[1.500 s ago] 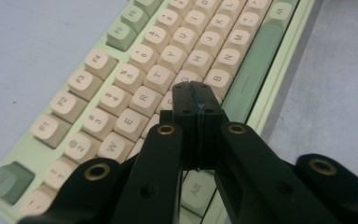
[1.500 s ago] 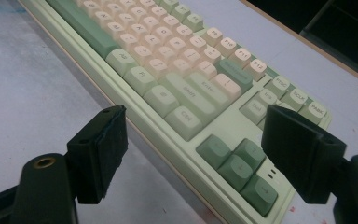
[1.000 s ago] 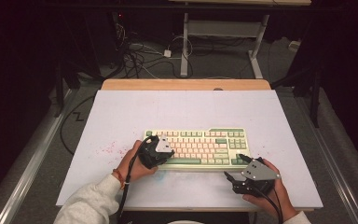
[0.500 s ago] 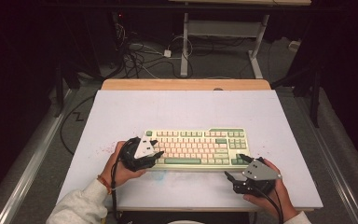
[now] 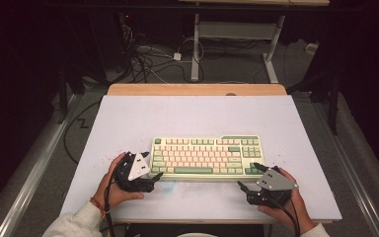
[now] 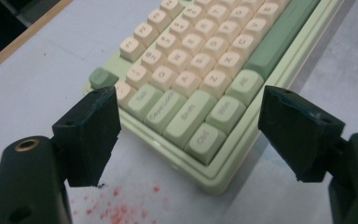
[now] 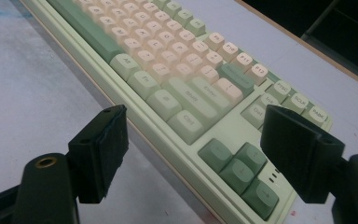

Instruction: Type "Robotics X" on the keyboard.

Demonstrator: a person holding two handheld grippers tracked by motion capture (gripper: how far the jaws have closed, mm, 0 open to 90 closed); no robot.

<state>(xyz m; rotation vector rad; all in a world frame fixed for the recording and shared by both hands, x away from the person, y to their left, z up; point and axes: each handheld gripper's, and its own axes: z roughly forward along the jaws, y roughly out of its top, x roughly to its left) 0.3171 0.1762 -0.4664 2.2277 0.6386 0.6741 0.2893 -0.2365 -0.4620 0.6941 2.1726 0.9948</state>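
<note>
1. Near the front edge of the white table [image 5: 128,118] lies the keyboard [image 5: 207,157], flat and square to the person, with the left gripper [image 5: 154,174] at its front-left corner and the right gripper [image 5: 249,177] at its front-right corner.
2. Left gripper [image 6: 186,135]: its jaws have just been opening and now stand wide, with the keyboard's corner [image 6: 205,140] between them but untouched; nothing is held.
3. Right gripper [image 7: 193,149]: its jaws also stand wide apart, framing the corner with the arrow keys [image 7: 242,168] and gripping nothing.
4. Handling, as a judgement: the case looks like rigid plastic, stiff enough not to sag, moderately heavy for its size, and smooth, so it may slide on the table.
5. Keycaps [image 6: 200,60] could pop off or press down if pinched, so they are poor places to grip.
6. Best hold is probably the two short ends or front corners of the case, both sides together, to keep it level.
</note>
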